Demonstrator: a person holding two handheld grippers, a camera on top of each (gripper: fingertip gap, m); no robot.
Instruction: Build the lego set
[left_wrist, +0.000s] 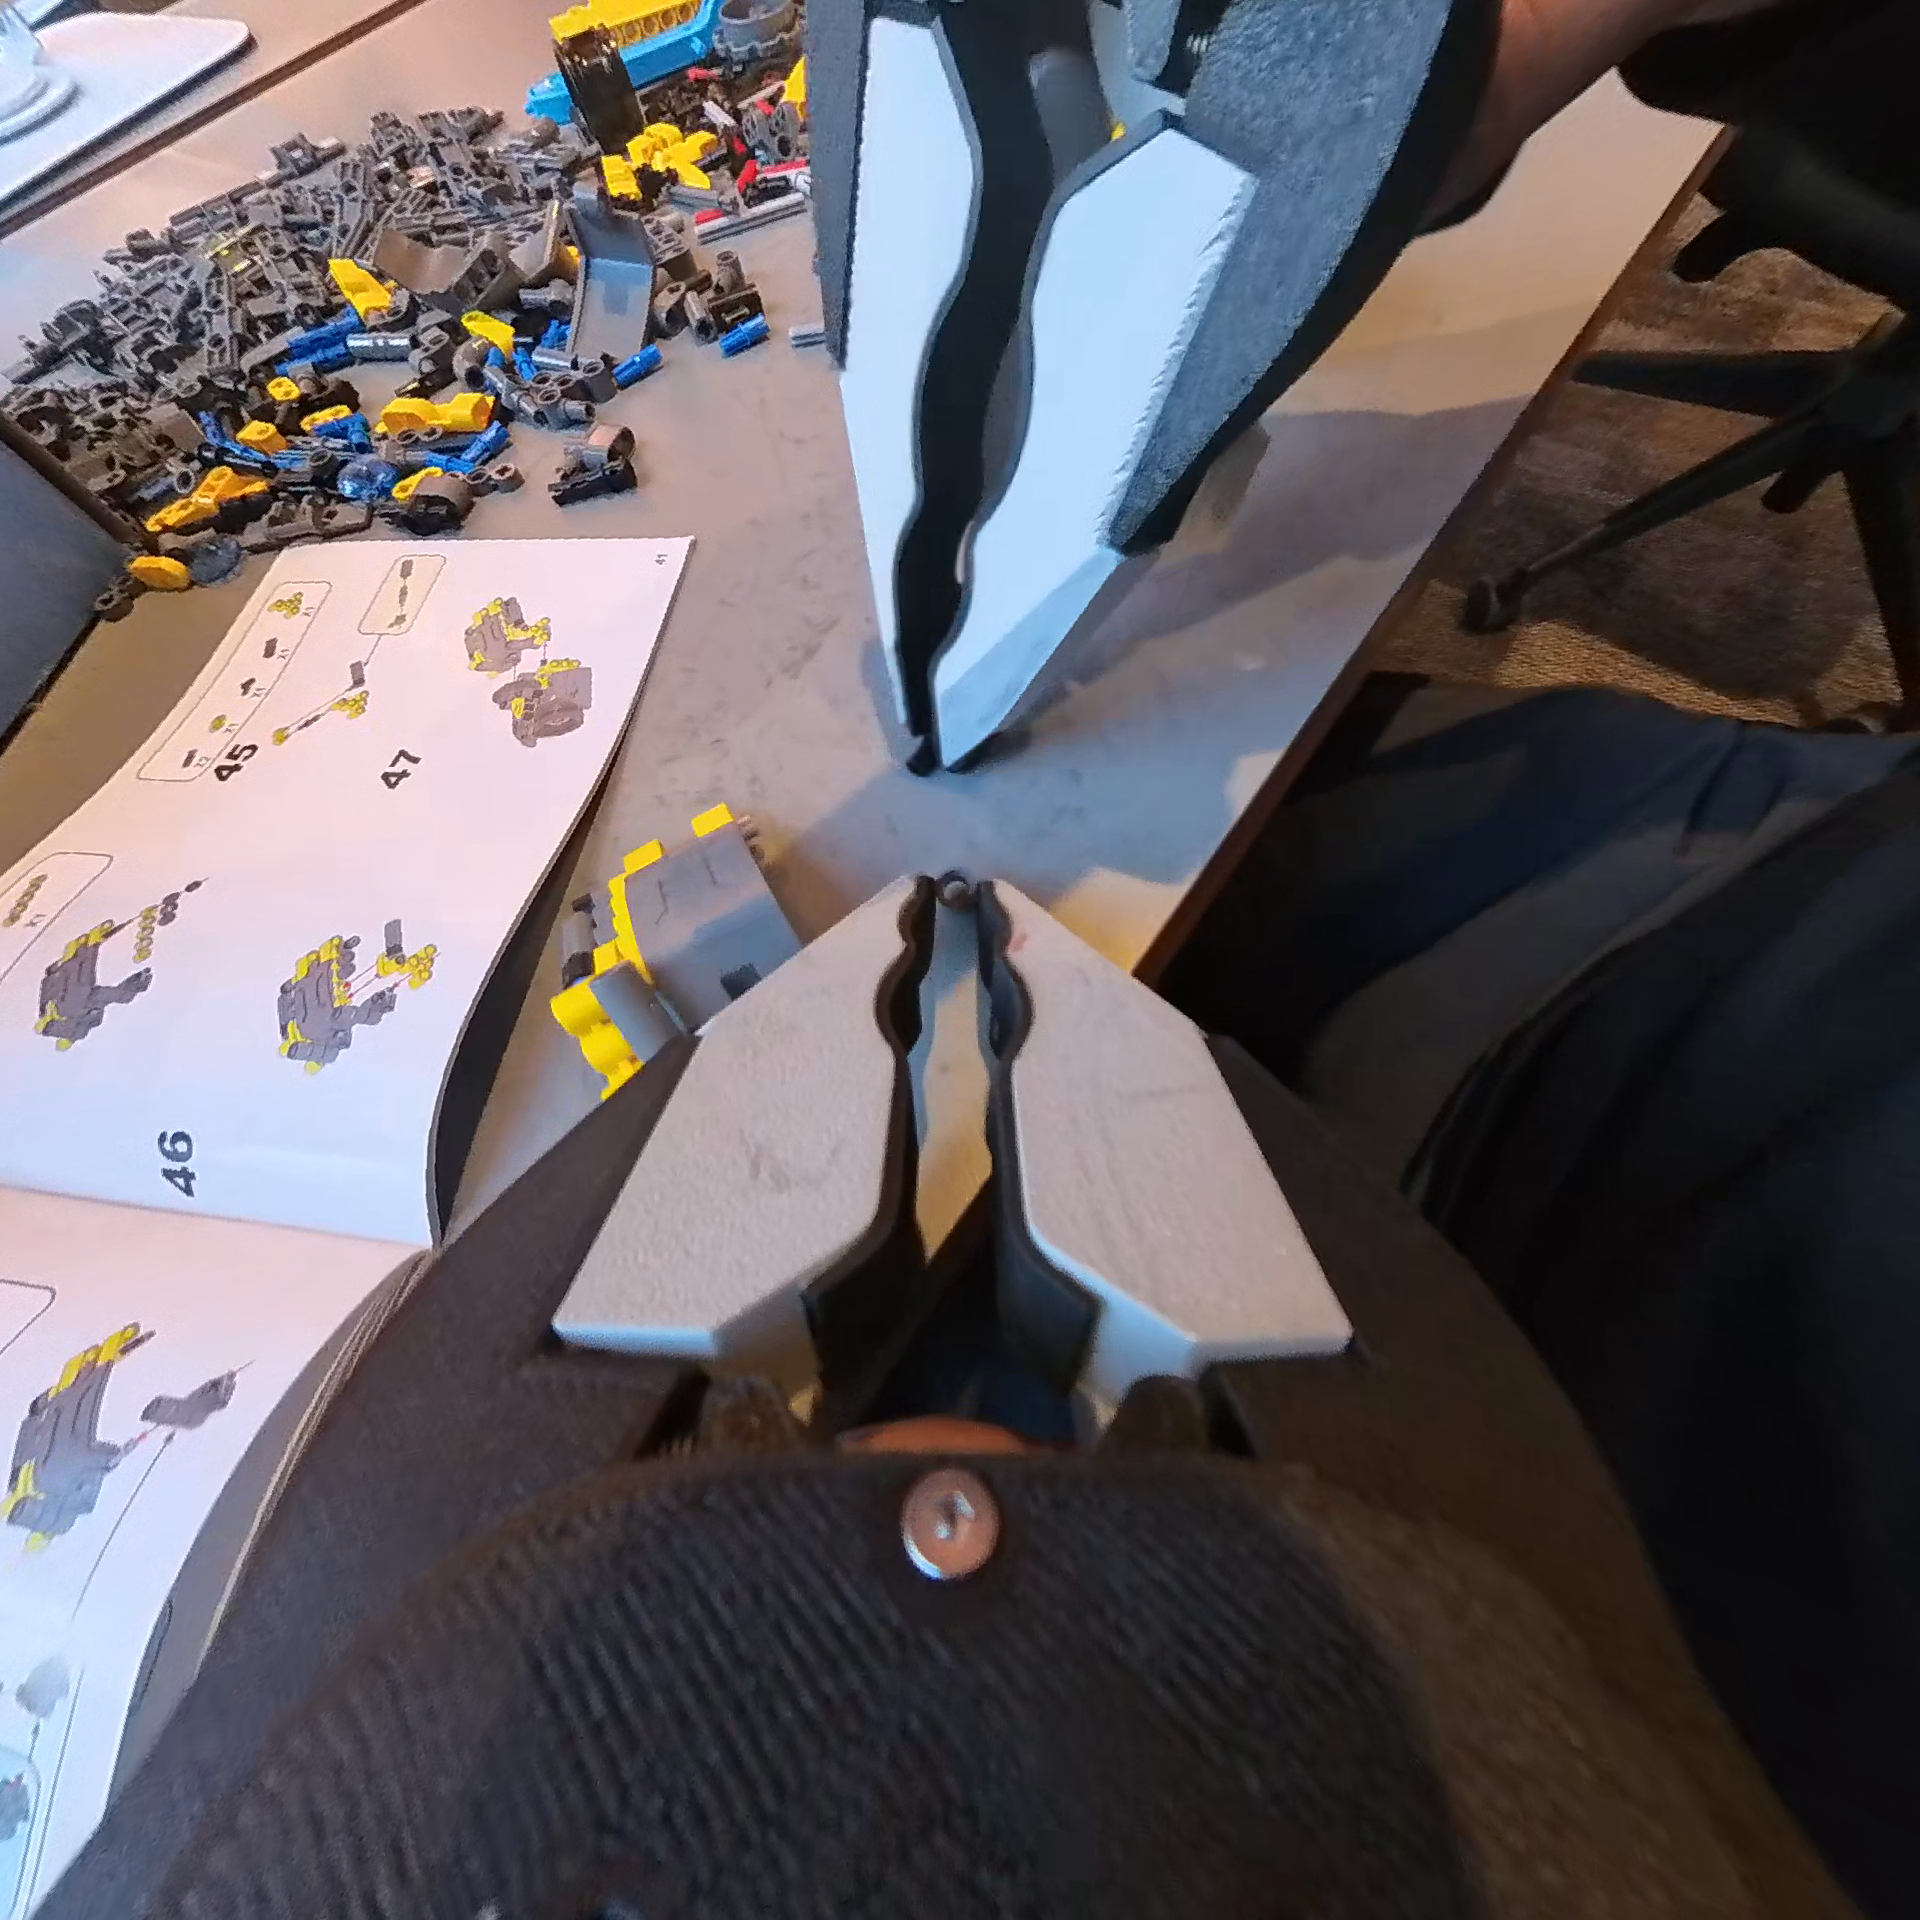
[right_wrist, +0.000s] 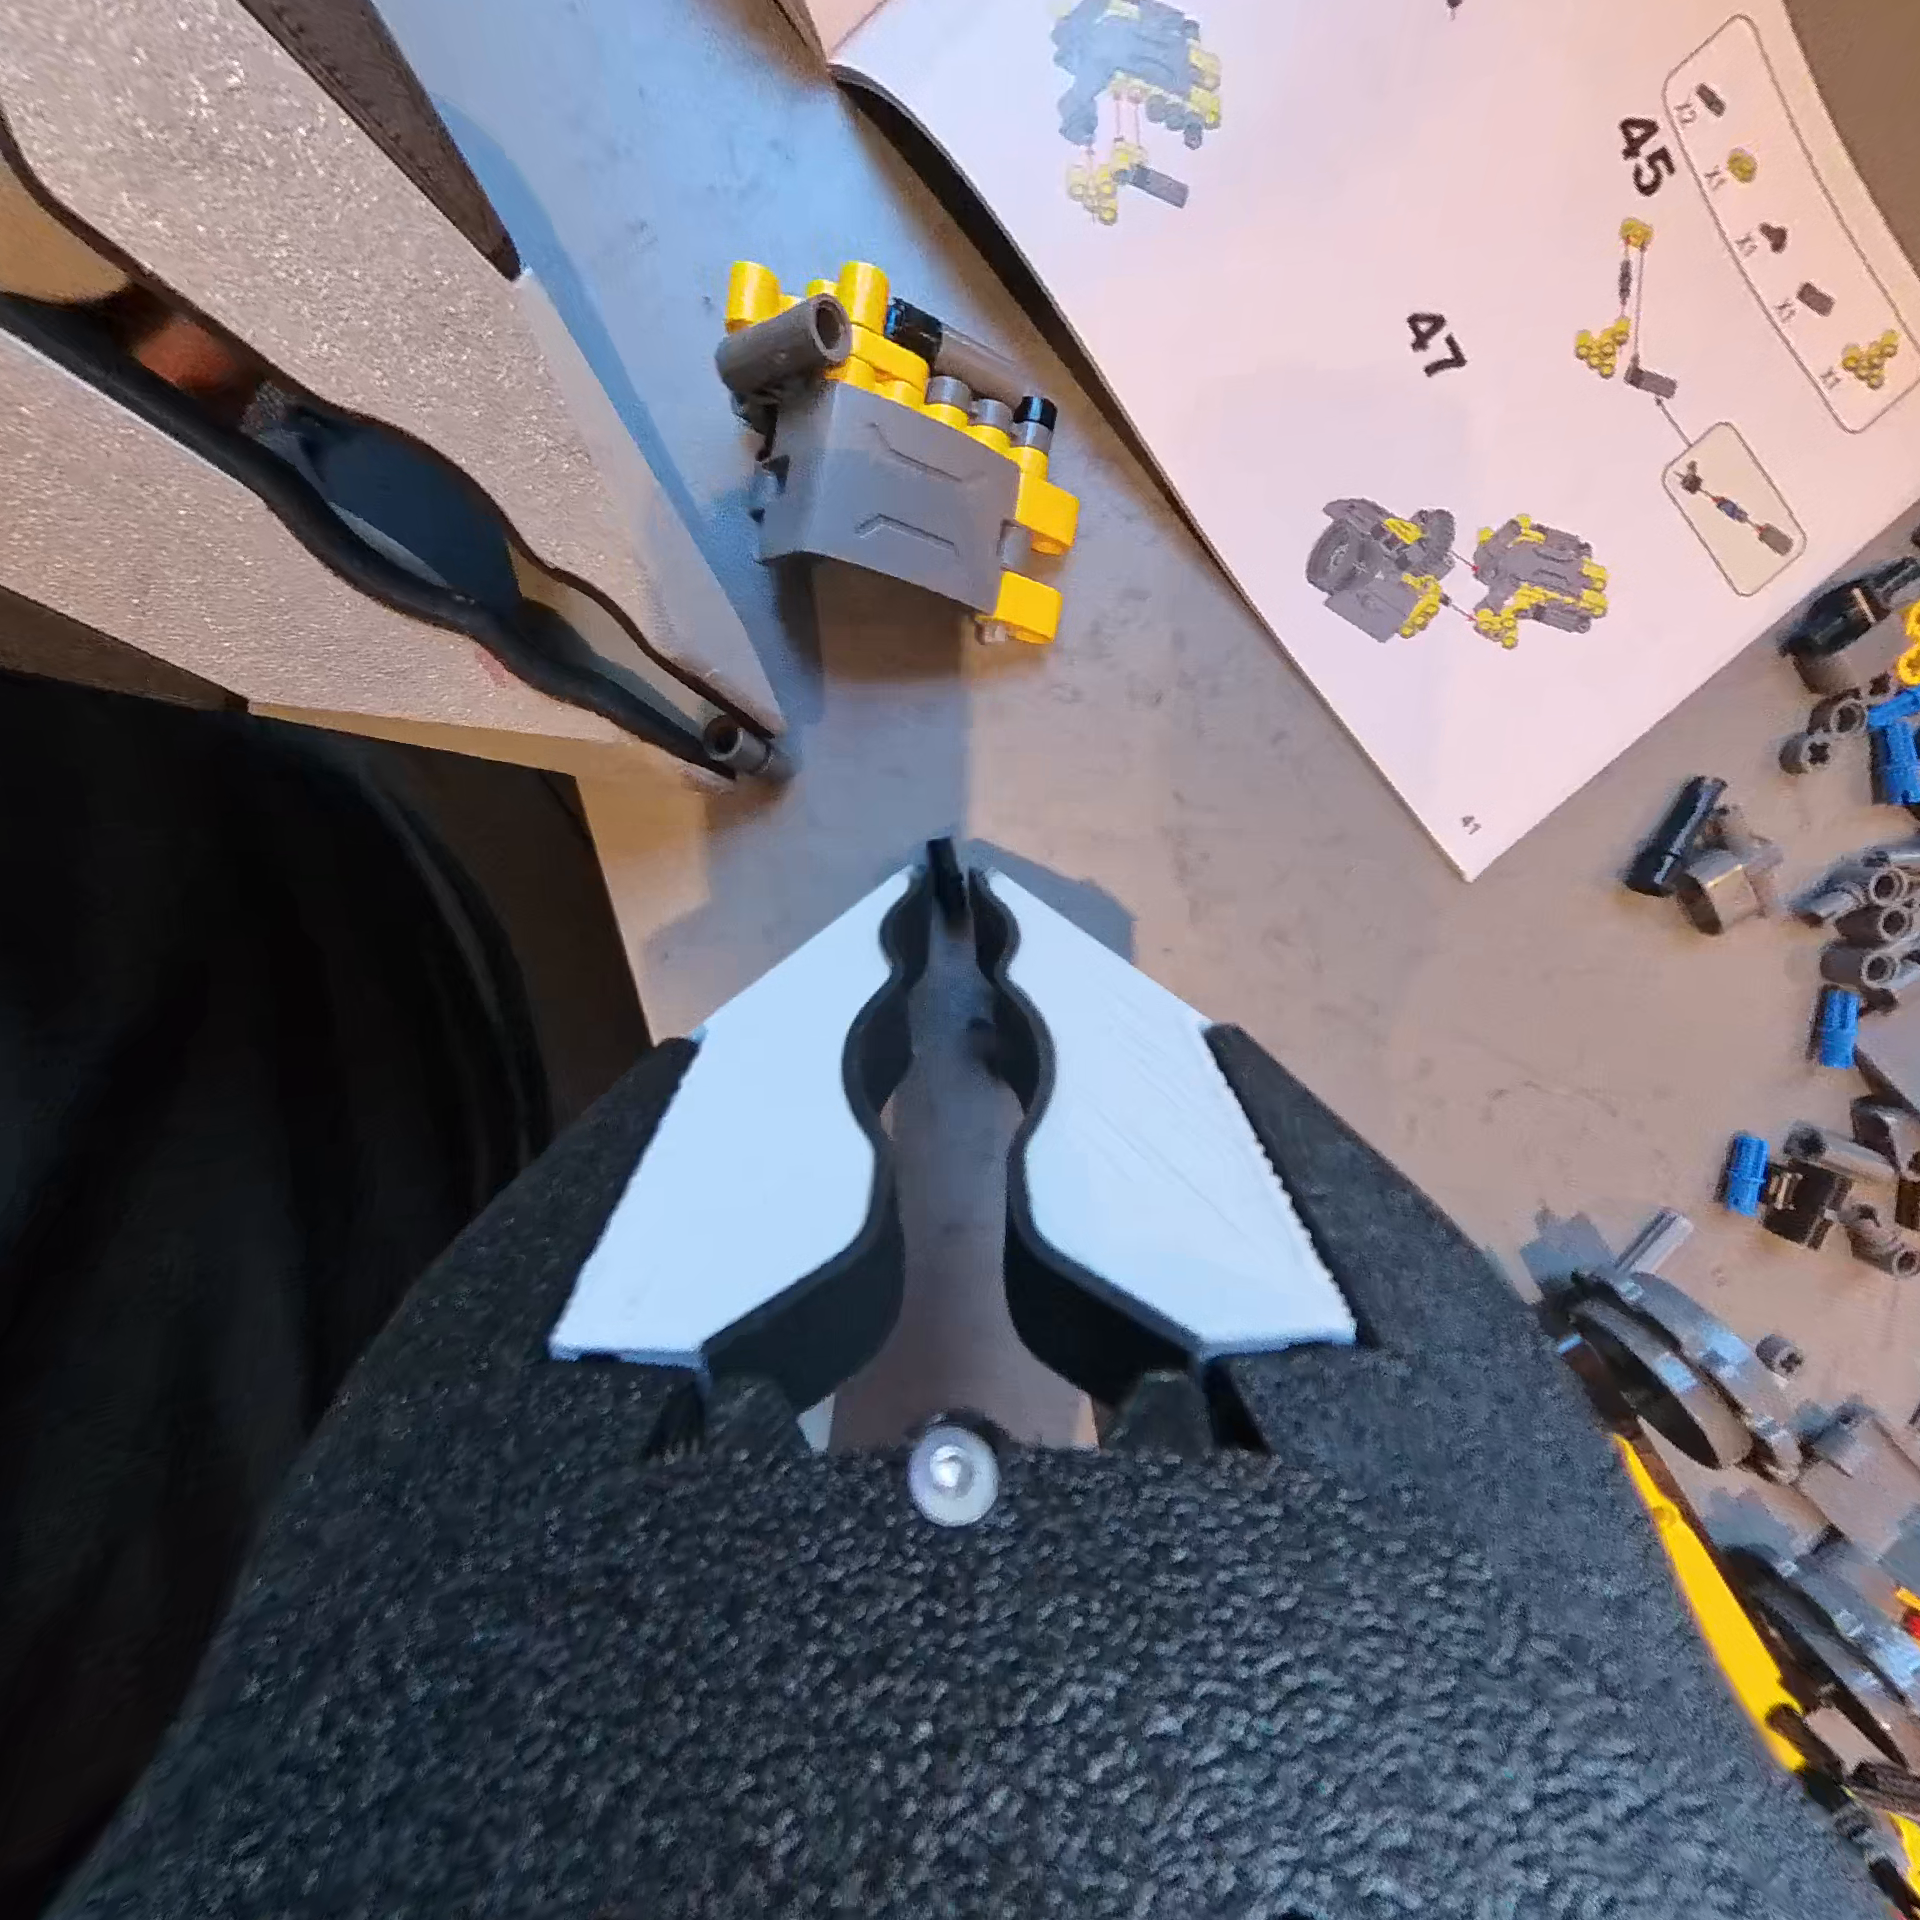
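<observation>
My left gripper (left_wrist: 954, 896) is shut on a small dark grey tube piece (left_wrist: 953, 884) at its very tips, low over the grey table (left_wrist: 1143, 665). It also shows in the right wrist view (right_wrist: 750, 756) with the tube piece (right_wrist: 727, 744). My right gripper (right_wrist: 948, 871) is shut on a small black pin (right_wrist: 943, 852), tip down close to the table. In the left wrist view it (left_wrist: 932, 750) comes down from above, a short gap from my left tips. A small yellow and grey brick assembly (left_wrist: 681, 935) (right_wrist: 904, 468) lies on the table just left of my left gripper.
An open instruction booklet (left_wrist: 312, 831) (right_wrist: 1455, 364) lies beside the assembly. A pile of loose grey, blue and yellow parts (left_wrist: 364, 312) (right_wrist: 1860, 935) lies beyond it, with a larger blue and yellow build (left_wrist: 644, 62) behind. The table edge (left_wrist: 1351, 665) runs at right; a person's leg (left_wrist: 1662, 1143) is past it.
</observation>
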